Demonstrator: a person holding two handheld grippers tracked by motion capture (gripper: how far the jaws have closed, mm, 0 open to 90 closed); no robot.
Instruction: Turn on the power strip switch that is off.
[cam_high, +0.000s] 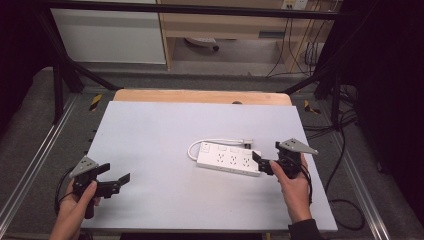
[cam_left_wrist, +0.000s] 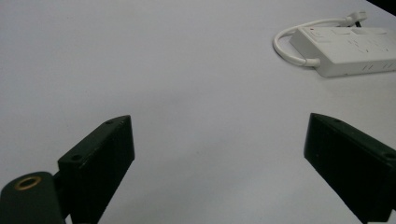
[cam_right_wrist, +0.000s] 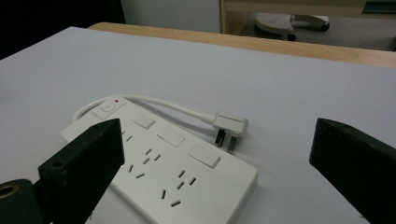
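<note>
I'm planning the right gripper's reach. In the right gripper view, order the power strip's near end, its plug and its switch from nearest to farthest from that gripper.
1. Near end of the power strip: low in the view, between the open jaws of the right gripper.
2. Plug: beyond the strip, on the table.
3. Switch: at the strip's far left end.

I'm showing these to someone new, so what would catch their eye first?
A white power strip lies right of centre on the pale table, its short cord looped behind it and ending in an unplugged plug. The right gripper sits open at the strip's near end; the left gripper is open over bare table, far left.
</note>
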